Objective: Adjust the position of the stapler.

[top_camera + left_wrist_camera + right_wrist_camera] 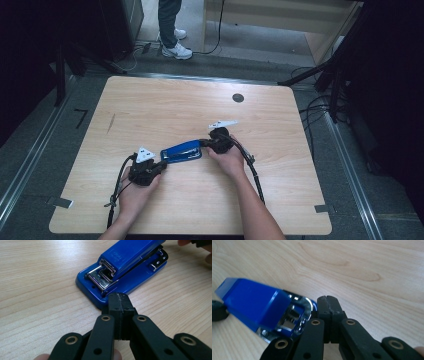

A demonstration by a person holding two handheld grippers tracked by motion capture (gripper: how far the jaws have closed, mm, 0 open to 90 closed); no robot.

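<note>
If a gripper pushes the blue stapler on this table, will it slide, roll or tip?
The blue stapler probably slides rather than rolls: its flat base lies on the smooth wooden table. Its glossy body looks slippery. The raised top arm may press down if pushed from above.

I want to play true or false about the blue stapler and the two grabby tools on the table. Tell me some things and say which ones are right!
1. The stapler is blue. True.
2. The stapler stands on a red cloth. False: it rests straight on the bare wooden table.
3. The left gripper has its fingers pressed together. True.
4. The right gripper is wide open around the stapler. False: its fingers are shut, with the tips right beside the stapler's hinged back end.
5. The two grippers are at opposite ends of the stapler. True.
6. A stack of paper lies under the stapler's mouth. False: no paper is there, just metal and blue base.
</note>
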